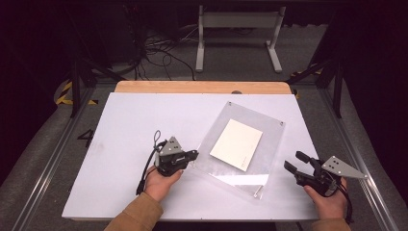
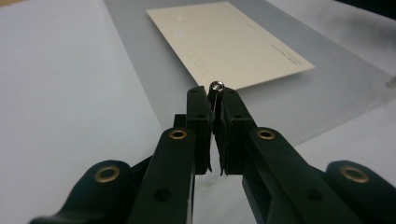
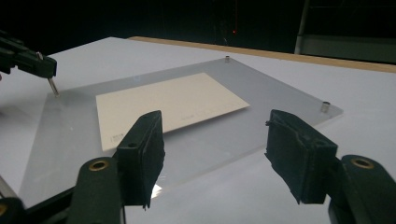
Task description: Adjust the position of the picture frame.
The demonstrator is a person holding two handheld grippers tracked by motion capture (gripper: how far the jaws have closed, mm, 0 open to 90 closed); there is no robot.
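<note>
A clear acrylic plate (image 1: 272, 144) lies askew on the white table, with a cream card (image 1: 236, 143) at its centre. My left gripper (image 1: 195, 155) is at the plate's left corner, shut on a small metal pin (image 2: 216, 86) that stands upright between its pads. From the right gripper view, that pin (image 3: 53, 86) hangs from the left gripper (image 3: 44, 65) with its lower end at the plate's corner (image 3: 60, 100). My right gripper (image 1: 294, 161) is open near the plate's right edge, jaws wide apart and empty, facing the card (image 3: 168, 100).
Small metal pins stand at other plate corners (image 1: 229, 103) (image 1: 282, 123) (image 1: 257, 192). The white table top (image 1: 125, 125) has a wooden strip (image 1: 202, 86) along its far edge. Beyond it are a grey stand (image 1: 238, 29) and cables (image 1: 159, 53) on the floor.
</note>
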